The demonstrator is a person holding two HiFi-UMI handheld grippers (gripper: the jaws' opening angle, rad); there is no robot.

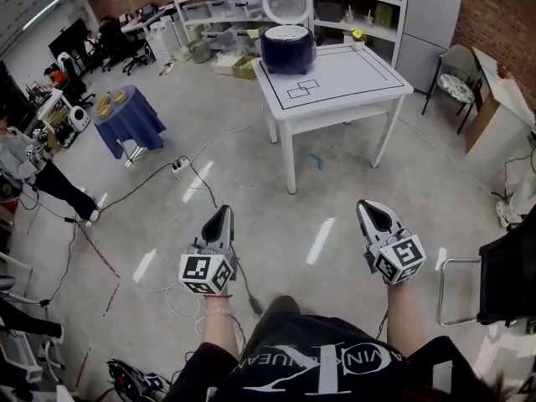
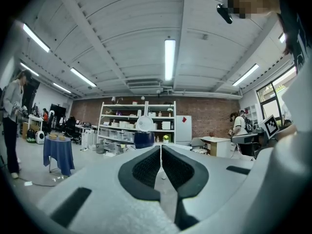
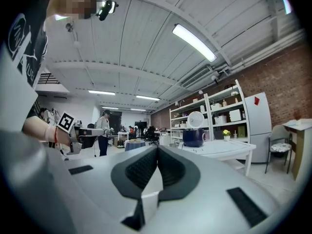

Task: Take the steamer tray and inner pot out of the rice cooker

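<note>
Concrete floor between the person and the white table [image 1: 352,78] has a power strip [image 1: 177,167] with loose cables, so tripping on the walk over looks like the main risk. One rice cooker [image 1: 287,50], lid up, sits on the table's far-left corner, well away. Can't see the tray or pot from here. Two grippers, the left gripper [image 1: 220,216] and right gripper [image 1: 372,210], both pinched together and empty. A one-sided tug could drag the cooker off that edge.

Left gripper [image 1: 220,219] closed, right gripper [image 1: 373,214] closed, level
</note>
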